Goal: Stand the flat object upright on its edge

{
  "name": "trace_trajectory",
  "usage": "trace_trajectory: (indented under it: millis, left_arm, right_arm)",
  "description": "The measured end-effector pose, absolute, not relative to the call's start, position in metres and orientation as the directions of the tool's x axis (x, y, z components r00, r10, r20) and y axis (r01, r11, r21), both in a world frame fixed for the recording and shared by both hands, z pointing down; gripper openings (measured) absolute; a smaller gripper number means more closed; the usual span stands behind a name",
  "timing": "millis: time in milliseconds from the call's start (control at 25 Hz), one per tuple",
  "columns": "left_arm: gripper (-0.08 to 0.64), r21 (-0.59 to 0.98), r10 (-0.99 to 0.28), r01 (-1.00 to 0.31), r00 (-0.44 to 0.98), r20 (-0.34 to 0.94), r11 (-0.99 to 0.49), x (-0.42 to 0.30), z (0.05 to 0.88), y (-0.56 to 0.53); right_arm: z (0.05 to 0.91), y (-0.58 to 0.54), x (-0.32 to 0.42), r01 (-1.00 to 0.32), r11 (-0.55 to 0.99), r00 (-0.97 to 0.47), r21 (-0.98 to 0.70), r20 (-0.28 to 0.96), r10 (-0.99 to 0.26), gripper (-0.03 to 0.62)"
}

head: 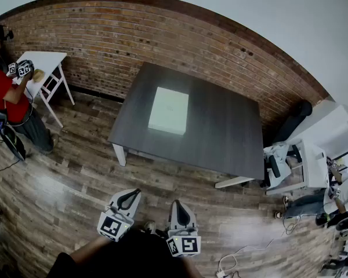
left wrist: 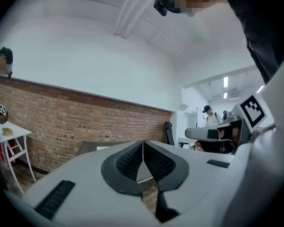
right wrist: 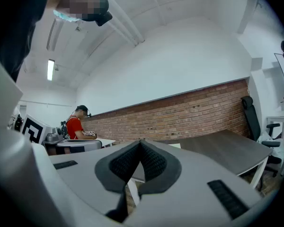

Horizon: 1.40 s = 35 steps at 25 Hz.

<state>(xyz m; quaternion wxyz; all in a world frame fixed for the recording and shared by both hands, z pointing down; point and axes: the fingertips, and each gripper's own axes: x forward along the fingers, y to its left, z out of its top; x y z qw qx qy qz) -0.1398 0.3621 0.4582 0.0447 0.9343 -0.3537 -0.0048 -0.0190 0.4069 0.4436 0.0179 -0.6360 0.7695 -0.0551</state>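
Note:
A flat white box [head: 169,110] lies flat on the dark grey table [head: 220,138], left of the table's middle. Both grippers hang well short of the table, over the wood floor near my body. My left gripper [head: 132,193] is shut with nothing in it, its dark pads [left wrist: 132,162] meeting at a seam. My right gripper [head: 177,204] is likewise shut and empty, its pads [right wrist: 149,161] pressed together. From the left gripper view only a sliver of the box [left wrist: 103,148] shows above the jaws. The table top [right wrist: 222,148] stretches behind the right gripper's jaws.
A brick wall [head: 162,45] runs behind the table. At far left a person in a red shirt [head: 3,94] works at a small white table [head: 46,62]. White equipment and cables [head: 296,167] crowd the right side. A black chair [head: 296,117] stands by the wall.

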Motion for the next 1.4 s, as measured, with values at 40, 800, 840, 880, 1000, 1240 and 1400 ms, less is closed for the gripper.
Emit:
trace_trajectory:
  millis: [40, 800, 840, 880, 1000, 1240, 1400]
  left_arm:
    - [0.037, 0.086, -0.661, -0.66, 0.75, 0.02, -0.746, -0.139, 0.458, 0.362]
    - [0.037, 0.073, -0.691, -0.69, 0.723, 0.015, -0.72, -0.105, 0.454, 0.388]
    - [0.037, 0.073, -0.695, -0.694, 0.719, 0.019, -0.716, -0.101, 0.454, 0.39]
    - [0.037, 0.074, -0.699, -0.699, 0.715, 0.024, -0.712, -0.098, 0.455, 0.392]
    - [0.037, 0.063, -0.712, -0.713, 0.701, 0.035, -0.699, -0.089, 0.458, 0.399]
    - [0.037, 0.013, -0.739, -0.74, 0.672, 0.035, -0.672, -0.072, 0.463, 0.408]
    - [0.035, 0.015, -0.743, -0.744, 0.668, 0.043, -0.668, -0.071, 0.464, 0.413]
  right_arm:
    - [0.443, 0.407, -0.018, -0.977, 0.184, -0.189, -0.109, 0.043, -0.981, 0.025]
    - [0.44, 0.432, 0.018, -0.966, 0.22, -0.224, -0.138, 0.017, -0.974, 0.025]
    - [0.441, 0.433, 0.022, -0.965, 0.226, -0.23, -0.136, 0.018, -0.973, 0.025]
    - [0.442, 0.435, 0.026, -0.963, 0.231, -0.236, -0.135, 0.02, -0.971, 0.025]
    - [0.443, 0.44, 0.034, -0.957, 0.256, -0.261, -0.137, 0.015, -0.965, 0.025]
    - [0.445, 0.445, 0.046, -0.939, 0.315, -0.315, -0.138, -0.021, -0.949, 0.025]
    - [0.444, 0.446, 0.044, -0.933, 0.327, -0.327, -0.147, -0.028, -0.945, 0.025]
